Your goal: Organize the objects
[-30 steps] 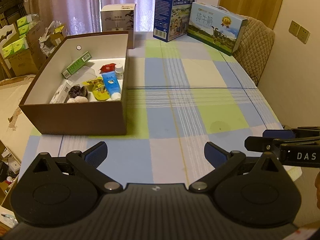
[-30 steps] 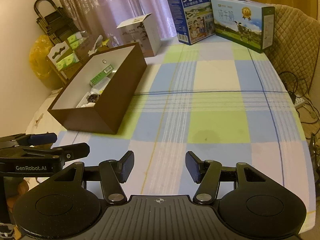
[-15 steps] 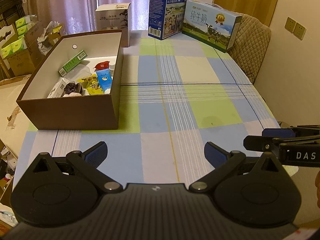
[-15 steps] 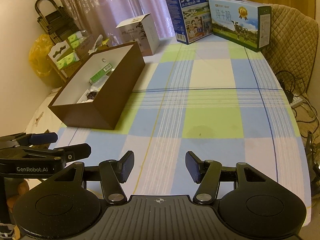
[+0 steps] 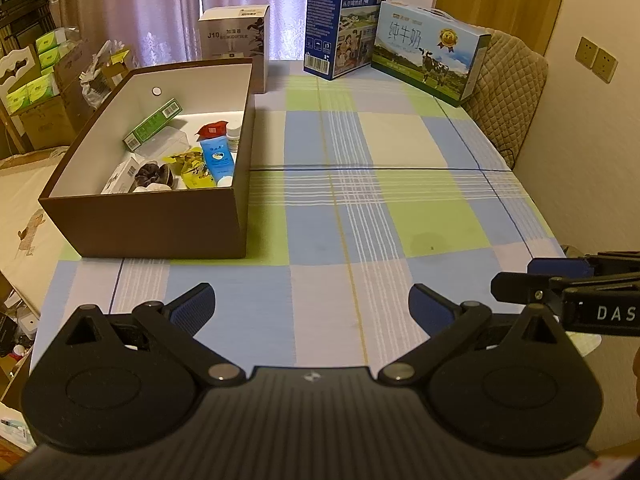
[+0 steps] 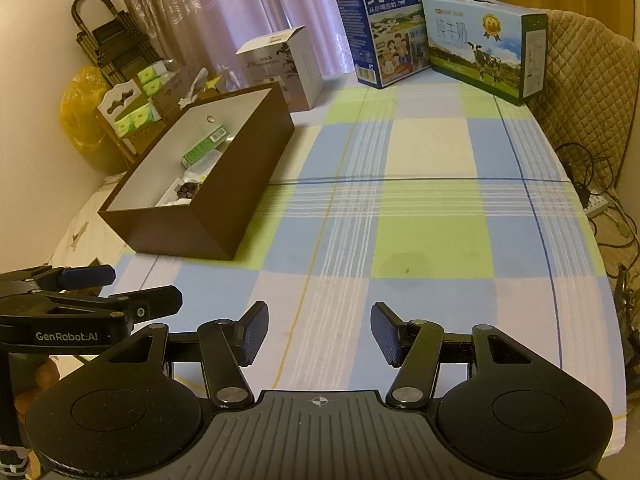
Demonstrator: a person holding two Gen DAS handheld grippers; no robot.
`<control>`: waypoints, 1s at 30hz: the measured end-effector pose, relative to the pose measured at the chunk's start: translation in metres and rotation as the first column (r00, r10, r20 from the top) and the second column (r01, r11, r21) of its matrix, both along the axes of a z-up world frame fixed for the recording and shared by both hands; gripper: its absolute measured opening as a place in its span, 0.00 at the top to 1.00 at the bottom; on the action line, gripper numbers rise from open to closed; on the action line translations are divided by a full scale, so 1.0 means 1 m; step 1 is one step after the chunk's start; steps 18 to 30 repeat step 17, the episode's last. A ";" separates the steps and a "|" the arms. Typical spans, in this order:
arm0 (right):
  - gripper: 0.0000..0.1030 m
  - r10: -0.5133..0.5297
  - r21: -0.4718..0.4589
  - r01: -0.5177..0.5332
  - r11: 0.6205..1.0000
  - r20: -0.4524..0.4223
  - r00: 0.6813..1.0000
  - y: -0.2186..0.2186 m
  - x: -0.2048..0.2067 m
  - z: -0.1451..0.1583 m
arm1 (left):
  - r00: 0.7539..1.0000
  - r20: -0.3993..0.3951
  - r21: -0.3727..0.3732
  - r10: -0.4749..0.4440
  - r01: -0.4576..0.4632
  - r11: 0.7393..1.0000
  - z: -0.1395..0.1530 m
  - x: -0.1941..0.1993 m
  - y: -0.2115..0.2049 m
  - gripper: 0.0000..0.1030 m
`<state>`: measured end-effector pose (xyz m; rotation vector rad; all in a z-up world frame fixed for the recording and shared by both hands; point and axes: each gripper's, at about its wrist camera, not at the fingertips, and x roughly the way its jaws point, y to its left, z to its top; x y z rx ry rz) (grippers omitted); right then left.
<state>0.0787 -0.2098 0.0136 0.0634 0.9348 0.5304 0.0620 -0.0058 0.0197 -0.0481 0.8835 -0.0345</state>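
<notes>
Left gripper (image 5: pixel 310 308): jaws spread wide, nothing between them, hovering over the near edge of the table
Right gripper (image 6: pixel 319 334): jaws apart with a clear gap, empty, also over the near edge, just beside the left one
Table (image 5: pixel 400 148): covered in a blue, green and white checked cloth, the middle bare
Box (image 5: pixel 160 224): brown outside, white inside, open on top, standing on the table's left side
In the box: a green carton (image 5: pixel 152 124) leaning on the far-left wall, a blue tube (image 5: pixel 216 160) lying along the right wall, a red packet (image 5: pixel 212 129) and a small white bottle (image 5: pixel 233 138) just behind it, a yellow packet (image 5: pixel 192 168) beside the tube, a dark round thing (image 5: pixel 150 174) near the front wall; I can't tell what it is
White carton (image 5: pixel 236 36): upright just behind the box
Milk cases: a tall blue one (image 5: pixel 340 32) and a low pale one (image 5: pixel 428 60) side by side at the far end
Chair (image 5: pixel 508 96): quilted beige back, at the far right corner
</notes>
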 end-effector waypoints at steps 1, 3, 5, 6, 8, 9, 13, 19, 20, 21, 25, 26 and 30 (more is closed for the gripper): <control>0.47 0.000 0.000 0.000 1.000 0.000 1.000 -0.001 0.000 0.000 | 1.000 0.000 0.000 0.001 -0.001 1.000 0.000 0.000 0.000 0.01; 0.47 0.001 -0.001 -0.001 1.000 -0.002 1.000 0.001 0.000 0.000 | 1.000 -0.001 -0.001 0.001 -0.001 1.000 0.000 0.000 0.001 0.01; 0.47 0.000 -0.002 0.000 1.000 -0.004 1.000 0.005 0.000 0.000 | 1.000 -0.001 -0.001 0.002 -0.002 1.000 -0.001 0.000 0.002 0.01; 0.47 -0.001 -0.002 0.001 1.000 -0.005 1.000 0.007 0.000 0.001 | 1.000 -0.001 -0.001 0.001 -0.001 1.000 -0.001 0.000 0.002 0.01; 0.47 -0.003 -0.002 0.003 1.000 -0.006 1.000 0.008 0.002 0.000 | 1.000 -0.002 -0.001 0.001 -0.001 1.000 -0.001 0.000 0.003 0.01; 0.47 -0.003 -0.003 0.003 1.000 -0.007 1.000 0.009 0.002 0.000 | 1.000 -0.002 -0.002 0.000 0.000 1.000 -0.001 0.000 0.004 0.01; 0.47 -0.008 -0.003 0.008 1.000 -0.010 1.000 0.008 0.005 -0.002 | 1.000 -0.004 -0.005 -0.002 0.002 1.000 -0.004 0.004 0.008 0.01; 0.47 -0.013 -0.006 0.013 1.000 -0.014 1.000 0.007 0.010 -0.004 | 1.000 -0.005 0.003 -0.005 0.005 1.000 -0.006 0.008 0.008 0.01; 0.47 -0.013 -0.006 0.013 1.000 -0.014 1.000 0.007 0.010 -0.004 | 1.000 -0.005 0.003 -0.005 0.005 1.000 -0.006 0.008 0.008 0.01; 0.47 -0.013 -0.006 0.013 1.000 -0.014 1.000 0.007 0.010 -0.004 | 1.000 -0.005 0.003 -0.005 0.005 1.000 -0.006 0.008 0.008 0.01; 0.47 -0.013 -0.006 0.013 1.000 -0.014 1.000 0.007 0.010 -0.004 | 1.000 -0.005 0.003 -0.005 0.005 1.000 -0.006 0.008 0.008 0.01; 0.47 -0.013 -0.006 0.013 1.000 -0.014 1.000 0.007 0.010 -0.004 | 1.000 -0.005 0.003 -0.005 0.005 1.000 -0.006 0.008 0.008 0.01; 0.47 -0.013 -0.006 0.013 1.000 -0.014 1.000 0.007 0.010 -0.004 | 1.000 -0.005 0.003 -0.005 0.005 1.000 -0.006 0.008 0.008 0.01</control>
